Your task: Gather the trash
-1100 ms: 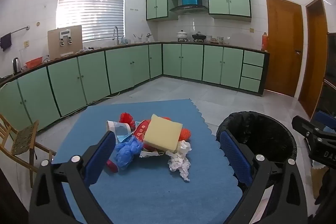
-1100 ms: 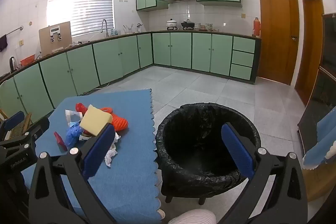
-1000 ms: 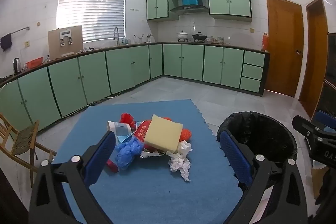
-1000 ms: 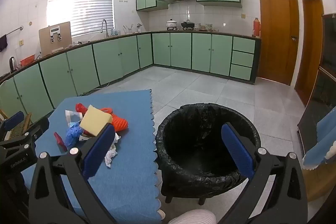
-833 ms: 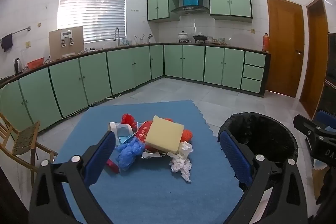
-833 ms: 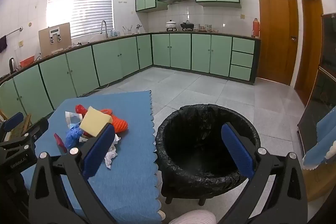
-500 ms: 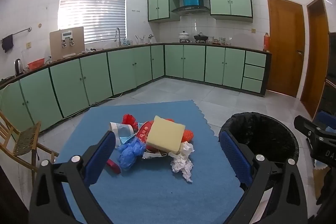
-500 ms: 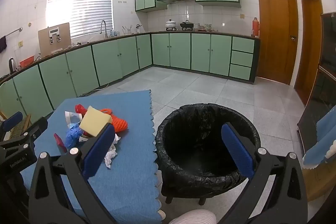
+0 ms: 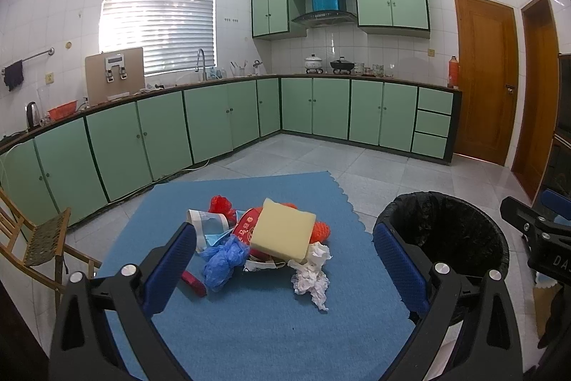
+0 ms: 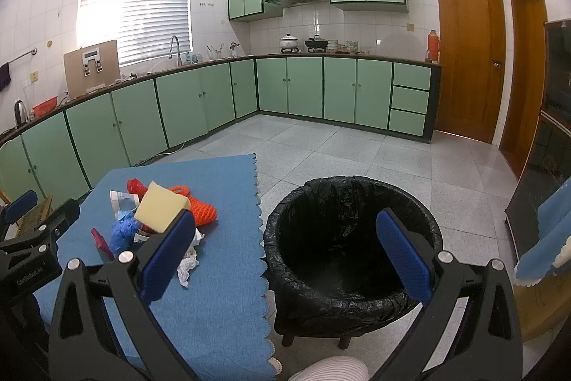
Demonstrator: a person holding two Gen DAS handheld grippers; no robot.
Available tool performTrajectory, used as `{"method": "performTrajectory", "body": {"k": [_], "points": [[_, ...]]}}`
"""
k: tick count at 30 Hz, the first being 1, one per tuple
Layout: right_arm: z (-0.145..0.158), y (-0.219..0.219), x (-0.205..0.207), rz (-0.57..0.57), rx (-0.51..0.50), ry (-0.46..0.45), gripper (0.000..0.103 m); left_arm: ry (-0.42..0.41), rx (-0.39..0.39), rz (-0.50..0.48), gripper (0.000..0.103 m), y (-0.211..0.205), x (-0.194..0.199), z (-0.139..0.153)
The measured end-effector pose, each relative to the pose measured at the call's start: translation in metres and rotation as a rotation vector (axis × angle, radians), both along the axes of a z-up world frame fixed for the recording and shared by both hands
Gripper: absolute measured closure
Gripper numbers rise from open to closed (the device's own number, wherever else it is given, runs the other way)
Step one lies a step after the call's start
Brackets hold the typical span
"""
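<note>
Your left gripper [image 9: 285, 265] hangs above the near part of the blue mat [image 9: 249, 331], its blue-padded jaws spread wide and holding nothing. Your right gripper [image 10: 285, 249] is likewise spread wide and empty, positioned over the trash bin [image 10: 351, 238], which is lined with a black bag and stands on the floor just beside the mat's scalloped right edge. The trash lies in one pile near the middle of the mat. A pale yellow sponge [image 9: 283, 232] rests tilted on top of the pile. Under and behind it sit a red printed wrapper [image 9: 246, 227] and an orange net [image 9: 319, 229]. A crumpled blue glove [image 9: 223, 259] lies at the pile's left front, touching a small red piece [image 9: 192, 282] on the mat. A crumpled white tissue [image 9: 310, 277] lies at the right front, against the sponge's lower edge. A white and blue face mask [image 9: 207, 225] sits at the pile's left rear, beside a red crumpled piece [image 9: 221, 204]. A striped sleeve [image 10: 330, 368] shows at the bottom edge of the right wrist view.
</note>
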State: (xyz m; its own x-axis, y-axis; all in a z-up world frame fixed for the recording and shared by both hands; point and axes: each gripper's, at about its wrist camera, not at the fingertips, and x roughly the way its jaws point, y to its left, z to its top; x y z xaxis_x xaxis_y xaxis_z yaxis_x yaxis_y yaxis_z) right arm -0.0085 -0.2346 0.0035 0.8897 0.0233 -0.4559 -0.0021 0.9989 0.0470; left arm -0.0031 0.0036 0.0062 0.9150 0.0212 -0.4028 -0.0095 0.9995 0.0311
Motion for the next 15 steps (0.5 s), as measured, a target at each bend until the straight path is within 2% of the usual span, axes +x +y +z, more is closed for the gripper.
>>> {"method": "performTrajectory", "body": {"k": [15], "points": [[-0.0005,0.0005,-0.0007,-0.001,-0.001,-0.003,0.005,-0.001,0.002,0.002,0.006,0.0008,-0.0001,-0.0002]]}}
